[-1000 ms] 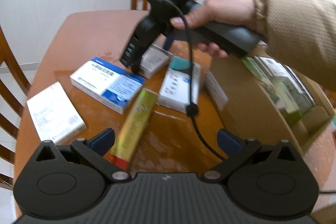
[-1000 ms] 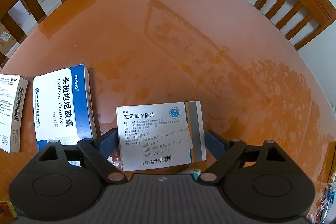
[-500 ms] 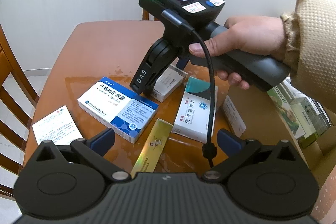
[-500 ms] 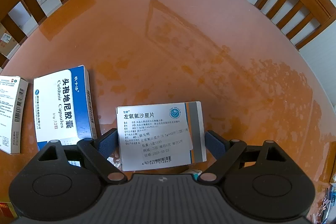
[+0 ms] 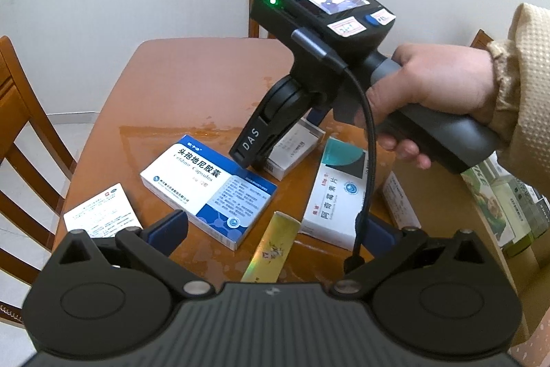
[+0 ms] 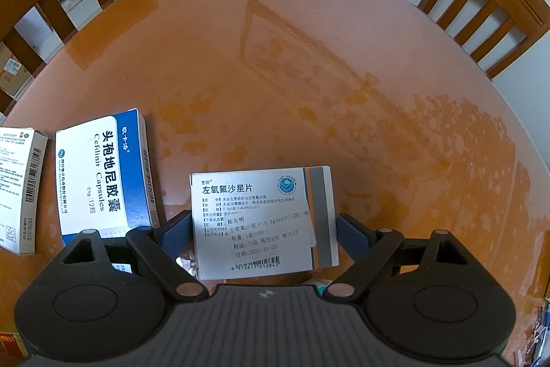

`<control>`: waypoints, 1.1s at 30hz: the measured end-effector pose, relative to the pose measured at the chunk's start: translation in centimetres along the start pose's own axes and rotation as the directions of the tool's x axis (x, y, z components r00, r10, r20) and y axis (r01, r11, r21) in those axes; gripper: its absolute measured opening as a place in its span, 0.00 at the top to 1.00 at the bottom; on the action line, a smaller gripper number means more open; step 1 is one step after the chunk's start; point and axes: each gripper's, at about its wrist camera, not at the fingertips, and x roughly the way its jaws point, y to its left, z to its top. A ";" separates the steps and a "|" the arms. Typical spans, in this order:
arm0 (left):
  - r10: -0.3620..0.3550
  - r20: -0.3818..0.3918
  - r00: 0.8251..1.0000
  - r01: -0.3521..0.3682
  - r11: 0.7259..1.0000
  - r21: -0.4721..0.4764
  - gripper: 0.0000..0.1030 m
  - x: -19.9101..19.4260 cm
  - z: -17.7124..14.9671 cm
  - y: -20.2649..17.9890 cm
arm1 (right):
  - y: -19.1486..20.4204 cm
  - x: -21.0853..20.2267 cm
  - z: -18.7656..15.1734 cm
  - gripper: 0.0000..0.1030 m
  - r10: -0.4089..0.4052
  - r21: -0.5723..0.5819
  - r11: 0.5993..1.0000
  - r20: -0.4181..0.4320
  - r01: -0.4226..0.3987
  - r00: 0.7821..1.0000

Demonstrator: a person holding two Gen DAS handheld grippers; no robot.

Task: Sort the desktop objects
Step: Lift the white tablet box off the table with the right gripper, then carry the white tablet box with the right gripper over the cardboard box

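My right gripper (image 6: 263, 226) points steeply down at the orange table (image 6: 309, 74), shut on a white medicine box (image 6: 261, 219) with a pharmacy label; its blue pads (image 6: 175, 229) press the box's short ends. In the left wrist view the same gripper (image 5: 282, 143), held by a hand (image 5: 429, 85), straddles that white box (image 5: 295, 150). My left gripper (image 5: 275, 229) hangs open above the table with nothing in it, over a gold sachet (image 5: 271, 250). A blue-and-white capsule box (image 5: 209, 188) (image 6: 103, 174) lies beside it.
A teal-topped white box (image 5: 337, 195) lies right of the sachet. Another white box (image 5: 99, 215) (image 6: 17, 188) lies at the left. An open cardboard carton (image 5: 440, 212) holding green packs (image 5: 498, 195) stands at the right. Wooden chairs (image 6: 481, 6) ring the table.
The left gripper has drawn back from the table, so the boxes sit lower and smaller in its view. The right gripper keeps the white box; the neighbouring boxes drift slightly downward.
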 end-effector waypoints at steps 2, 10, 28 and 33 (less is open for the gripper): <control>0.000 0.000 1.000 0.000 1.000 -0.001 0.00 -0.1 -0.1 0.0 | 0.0 -0.1 -0.1 0.11 0.003 0.003 1.000 0.002 -0.003 1.000; 0.008 0.011 1.000 -0.008 1.000 -0.006 0.00 -0.6 0.0 0.1 | 0.1 -1.4 -0.8 0.12 0.007 0.031 0.999 0.020 -0.008 1.000; -0.170 0.181 0.969 0.177 0.984 -0.023 0.00 -11.0 -0.4 1.9 | -2.3 -8.6 -3.0 0.12 -0.028 0.138 0.990 0.137 0.009 0.990; -0.093 0.163 0.982 0.102 0.994 -0.046 0.00 -11.2 -0.8 2.2 | -2.3 -10.1 -4.3 0.12 -0.024 0.152 0.988 0.169 -0.002 0.985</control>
